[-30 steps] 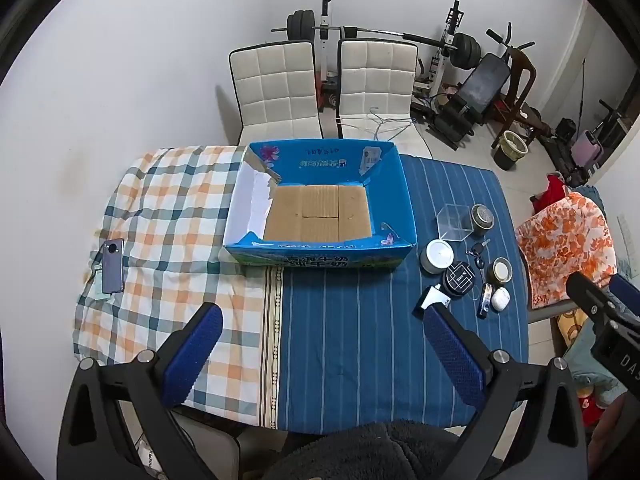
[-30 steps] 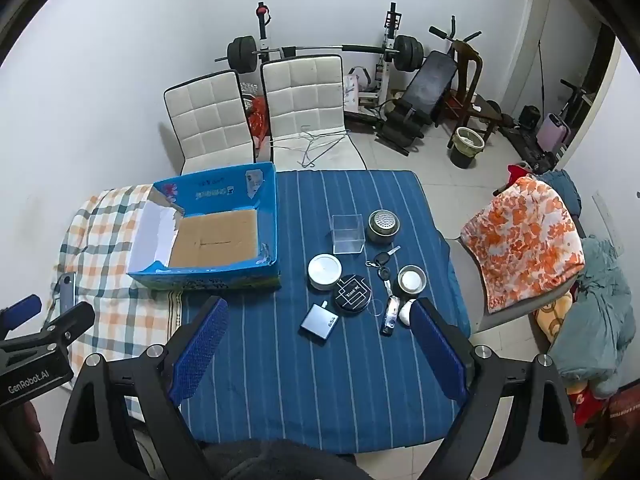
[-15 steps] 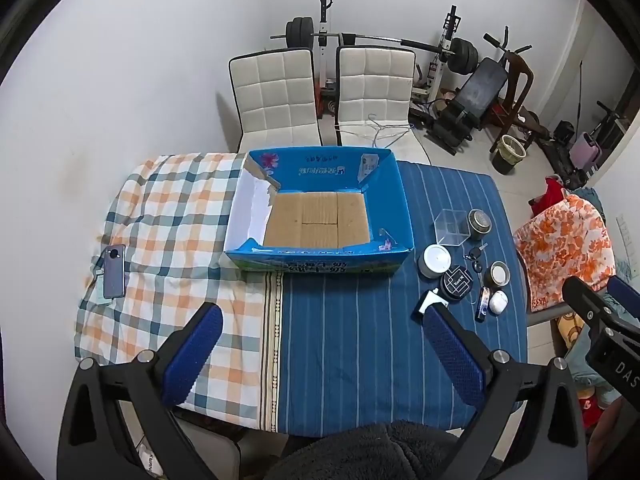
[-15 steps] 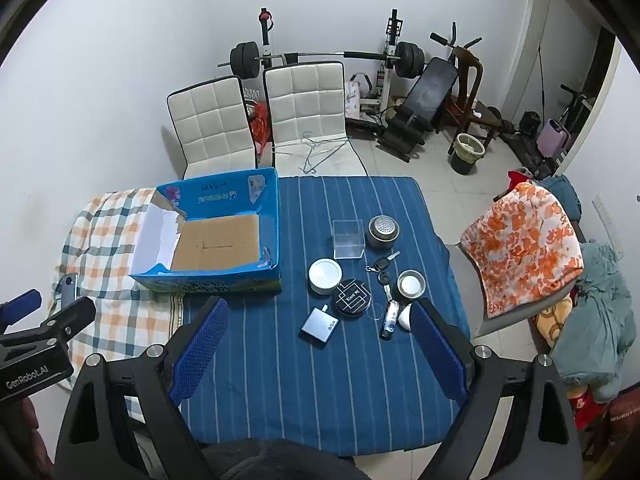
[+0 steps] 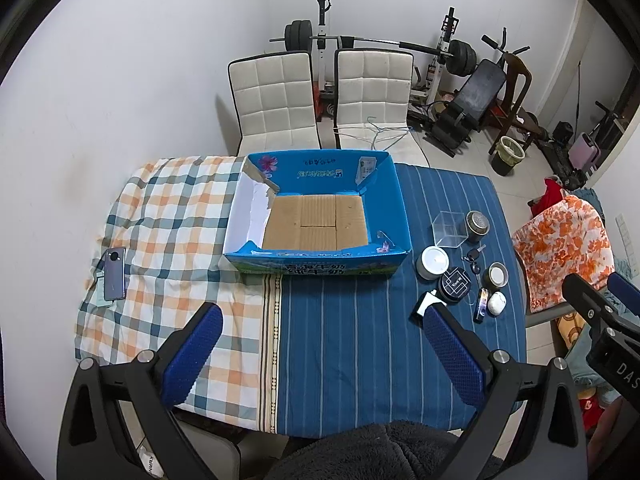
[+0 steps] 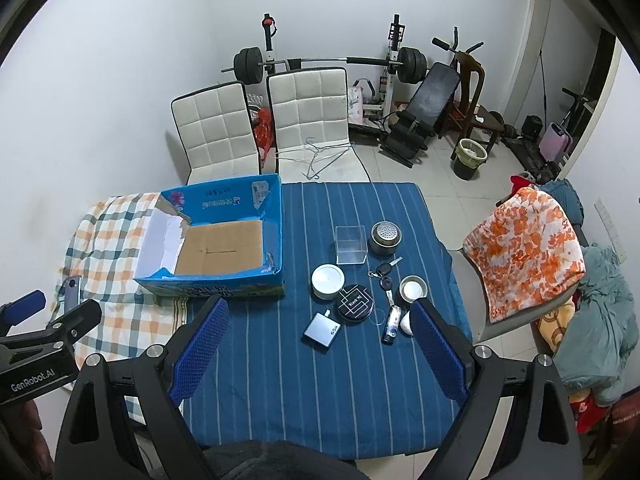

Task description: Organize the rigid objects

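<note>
**Both claws backing up over an untouched table**

A home gym room; the table (image 6: 280, 380) wears a checked cloth and a blue striped one. From left: a phone (image 5: 114, 274), the empty blue box (image 6: 276, 216), then the small things — white tin (image 6: 328, 280), black tin (image 6: 355, 302), keys (image 6: 384, 274). Over the last second both views have widened slightly. Left gripper (image 5: 320, 344) and right gripper (image 6: 320, 340) hang spread, holding nothing; sorting hasn't begun.

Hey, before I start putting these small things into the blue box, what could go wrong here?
1. The items sit packed together: gripping the black round tin may knock the white jar or keys.
2. The white oval case lies near the table's right edge and could get pushed off.
3. The clear box may be slippery.
</note>
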`<move>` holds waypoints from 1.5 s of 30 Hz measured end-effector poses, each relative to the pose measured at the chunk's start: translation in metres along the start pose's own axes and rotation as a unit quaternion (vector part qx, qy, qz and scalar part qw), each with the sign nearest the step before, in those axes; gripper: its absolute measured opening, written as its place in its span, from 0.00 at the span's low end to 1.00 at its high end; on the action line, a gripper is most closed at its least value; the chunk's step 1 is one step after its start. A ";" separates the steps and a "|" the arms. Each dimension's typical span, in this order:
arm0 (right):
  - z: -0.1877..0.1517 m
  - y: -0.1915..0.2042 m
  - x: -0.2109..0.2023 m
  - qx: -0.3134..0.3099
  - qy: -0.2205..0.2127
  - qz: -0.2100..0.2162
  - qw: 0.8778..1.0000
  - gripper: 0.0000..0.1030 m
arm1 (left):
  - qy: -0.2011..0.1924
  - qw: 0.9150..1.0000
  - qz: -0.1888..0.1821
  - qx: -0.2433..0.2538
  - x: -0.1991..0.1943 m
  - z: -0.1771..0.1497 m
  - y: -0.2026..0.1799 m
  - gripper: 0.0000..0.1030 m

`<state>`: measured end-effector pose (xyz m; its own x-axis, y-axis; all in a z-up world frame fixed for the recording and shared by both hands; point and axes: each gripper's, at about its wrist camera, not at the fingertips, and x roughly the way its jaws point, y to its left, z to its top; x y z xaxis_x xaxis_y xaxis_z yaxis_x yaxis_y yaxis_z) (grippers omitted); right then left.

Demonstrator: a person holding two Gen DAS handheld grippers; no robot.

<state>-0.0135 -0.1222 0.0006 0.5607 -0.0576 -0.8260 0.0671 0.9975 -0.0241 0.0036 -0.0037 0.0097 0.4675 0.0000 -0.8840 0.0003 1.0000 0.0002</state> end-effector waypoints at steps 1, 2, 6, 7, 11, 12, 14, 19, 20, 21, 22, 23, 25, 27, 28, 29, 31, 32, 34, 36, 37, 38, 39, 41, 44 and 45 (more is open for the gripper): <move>0.001 0.001 0.000 -0.001 -0.001 -0.001 1.000 0.91 | 0.000 1.000 0.001 0.000 0.000 -0.001 0.000 1.00; 0.001 0.000 0.000 0.000 -0.001 0.000 1.000 0.91 | -0.001 1.000 0.000 0.000 0.000 -0.001 0.000 1.00; 0.001 -0.002 0.000 0.001 -0.004 0.002 1.000 0.91 | -0.002 1.000 0.001 0.001 0.000 -0.001 0.000 1.00; 0.000 -0.003 -0.001 0.002 -0.005 0.003 1.000 0.91 | -0.003 1.000 0.001 0.001 0.001 -0.002 0.000 1.00; 0.000 -0.005 -0.003 0.002 -0.012 0.004 1.000 0.91 | -0.004 1.000 0.002 0.002 -0.002 0.002 -0.001 1.00; 0.000 -0.005 -0.004 0.003 -0.013 0.005 1.000 0.91 | -0.004 1.000 0.001 0.001 -0.002 0.001 0.000 1.00; -0.001 -0.004 -0.005 0.004 -0.014 0.005 1.000 0.91 | -0.004 1.000 0.001 0.002 -0.002 0.002 0.000 1.00; -0.001 -0.004 -0.004 0.004 -0.012 0.007 1.000 0.91 | -0.002 1.000 0.001 0.003 -0.005 0.011 -0.003 1.00; -0.001 -0.004 -0.004 0.003 -0.011 0.007 1.000 0.91 | -0.001 1.000 0.001 0.003 -0.005 0.013 -0.003 1.00; 0.000 -0.004 -0.004 0.003 -0.011 0.007 1.000 0.91 | -0.003 1.000 0.002 0.003 -0.005 0.010 -0.003 1.00; 0.000 -0.004 -0.004 0.004 -0.011 0.007 1.000 0.91 | -0.003 1.000 0.002 0.003 -0.005 0.010 -0.003 1.00; -0.001 -0.003 -0.004 0.004 -0.012 0.006 1.000 0.91 | -0.004 1.000 0.002 0.003 -0.005 0.009 -0.003 1.00; -0.001 -0.002 -0.004 0.004 -0.013 0.006 1.000 0.91 | -0.004 1.000 0.002 0.003 -0.005 0.009 -0.003 1.00; -0.001 -0.001 -0.004 0.004 -0.016 0.006 1.000 0.91 | -0.005 1.000 0.002 0.003 -0.005 0.010 -0.004 1.00; -0.002 -0.002 -0.003 0.003 -0.015 0.006 1.000 0.91 | -0.005 1.000 0.002 0.003 -0.005 0.009 -0.004 1.00; -0.002 -0.002 -0.004 0.004 -0.016 0.006 1.000 0.91 | -0.004 1.000 0.002 0.004 -0.005 0.009 -0.003 1.00; -0.002 -0.002 -0.003 0.004 -0.016 0.007 1.000 0.91 | -0.005 1.000 0.003 0.003 -0.005 0.009 -0.004 1.00; -0.002 -0.002 -0.003 0.004 -0.016 0.008 1.000 0.91 | -0.005 1.000 0.003 0.004 -0.007 0.013 -0.005 1.00; -0.002 -0.002 -0.003 0.004 -0.015 0.008 1.000 0.91 | -0.005 1.000 0.003 0.004 -0.008 0.015 -0.005 1.00; -0.002 -0.003 -0.004 0.004 -0.015 0.009 1.000 0.91 | -0.005 1.000 0.003 0.003 -0.008 0.017 -0.005 1.00; -0.002 -0.002 -0.004 0.004 -0.015 0.010 1.000 0.91 | -0.005 1.000 0.003 0.004 -0.007 0.013 -0.004 1.00; -0.002 -0.002 -0.004 0.004 -0.016 0.010 1.000 0.91 | -0.005 1.000 0.002 0.004 -0.007 0.013 -0.004 1.00; -0.002 -0.003 -0.004 0.004 -0.015 0.009 1.000 0.91 | -0.004 1.000 0.002 0.004 -0.008 0.016 -0.006 1.00; -0.002 -0.002 -0.003 0.003 -0.014 0.010 1.000 0.91 | -0.006 1.000 0.003 0.004 -0.007 0.012 -0.004 1.00; -0.002 -0.002 -0.002 0.001 -0.012 0.010 1.000 0.91 | -0.005 1.000 0.002 0.005 -0.008 0.015 -0.006 1.00; -0.002 -0.001 -0.002 0.001 -0.012 0.010 1.000 0.91 | -0.005 1.000 0.002 0.005 -0.008 0.014 -0.005 1.00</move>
<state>-0.0165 -0.1235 0.0011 0.5814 -0.0389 -0.8127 0.0571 0.9983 -0.0069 0.0124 -0.0091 0.0233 0.4760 0.0046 -0.8794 0.0061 0.9999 0.0086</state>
